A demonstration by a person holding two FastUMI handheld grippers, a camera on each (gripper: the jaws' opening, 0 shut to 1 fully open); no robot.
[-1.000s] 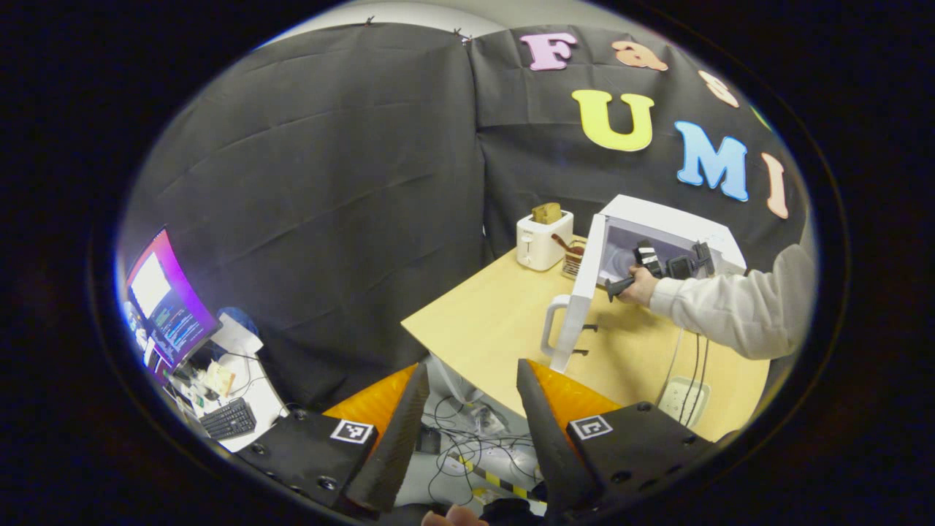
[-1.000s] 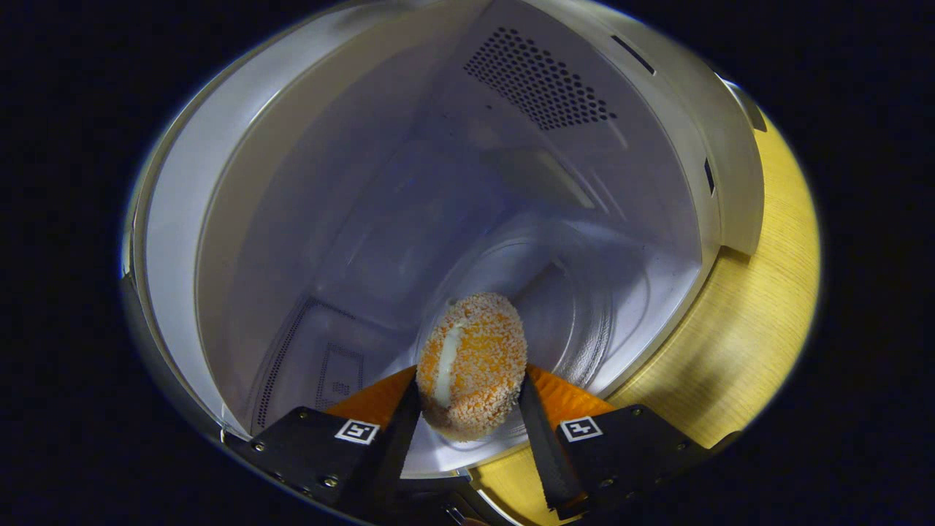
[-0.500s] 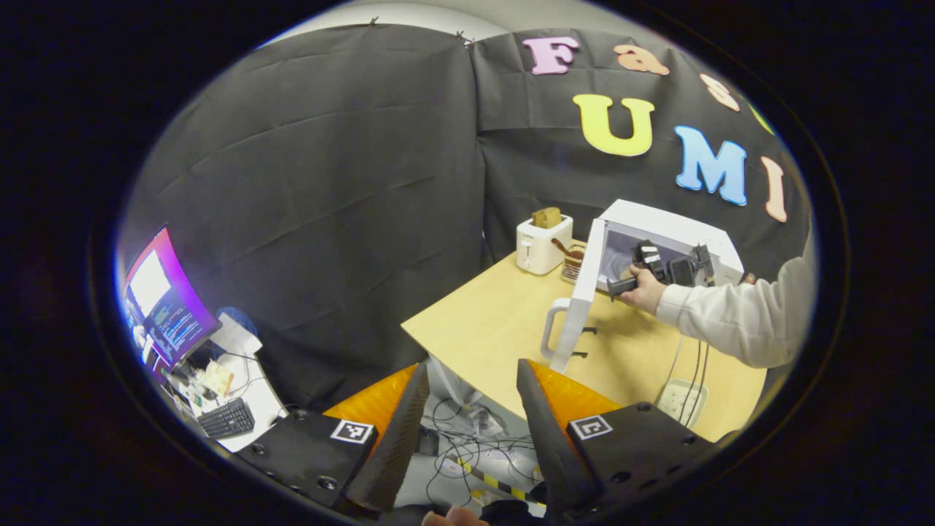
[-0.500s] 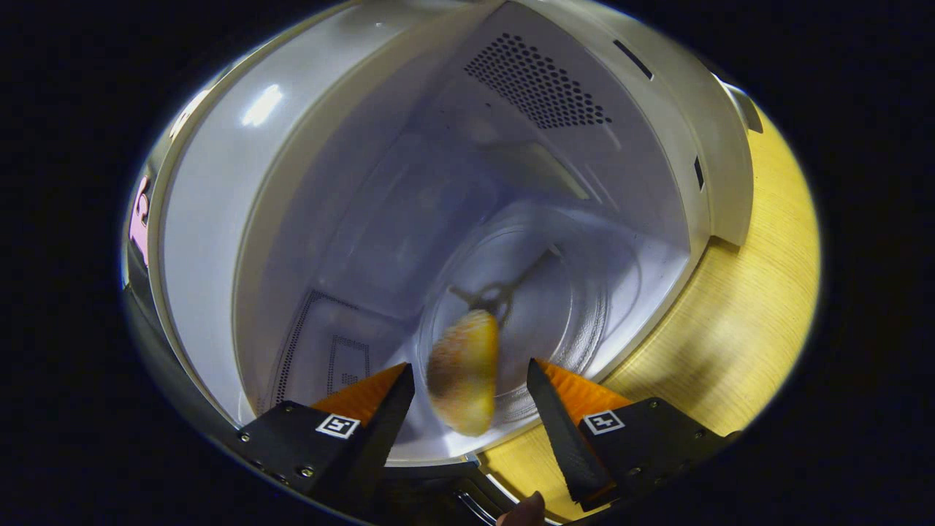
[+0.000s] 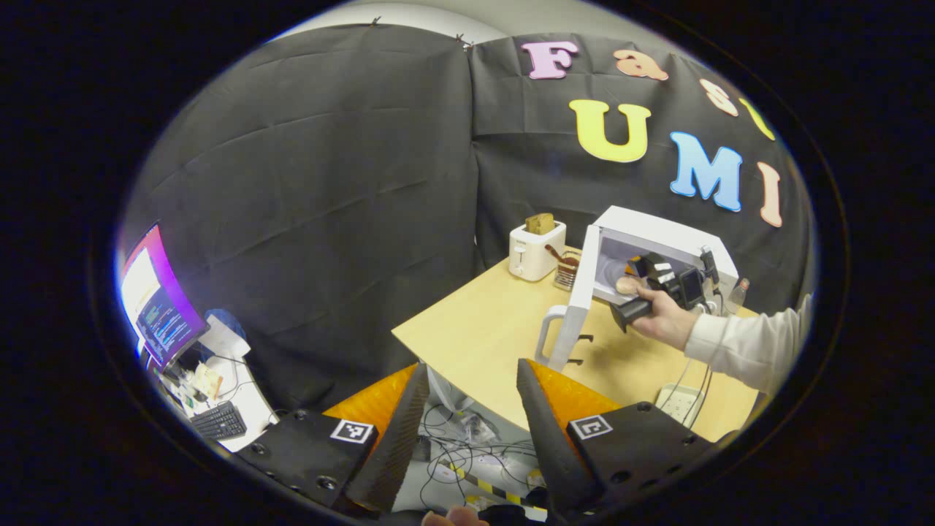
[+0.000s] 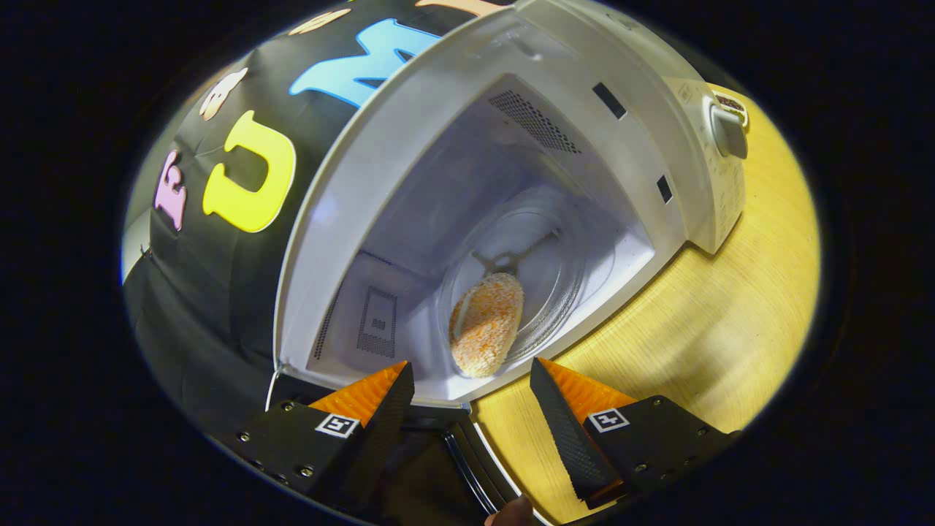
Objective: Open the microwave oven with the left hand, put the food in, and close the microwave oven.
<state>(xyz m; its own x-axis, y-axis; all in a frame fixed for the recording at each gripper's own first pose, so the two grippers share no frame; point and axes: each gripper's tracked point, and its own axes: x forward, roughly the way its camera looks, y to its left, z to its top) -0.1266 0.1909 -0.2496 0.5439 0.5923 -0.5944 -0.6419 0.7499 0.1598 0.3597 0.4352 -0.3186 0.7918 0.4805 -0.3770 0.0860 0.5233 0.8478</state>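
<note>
Inside microwave (image 6: pixel 511 88): food (image 6: pixel 486 321) on turntable; right tool (image 6: pixel 471 398) open.

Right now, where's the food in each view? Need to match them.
Left gripper view: food, small and tan, right of centre, inside the open microwave, beside the hand.
Right gripper view: low centre, lying on the glass turntable, ahead of the fingers.
Shared landmark: the microwave cavity.

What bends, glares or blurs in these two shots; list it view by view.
Left gripper view: fisheye bows the table edge; the monitor at the rim glows overbright; the microwave is small but sharp. Right gripper view: the microwave cavity curves strongly, a soft sheen on its top frame; the food on the glass plate is crisp, no motion blur.
</note>
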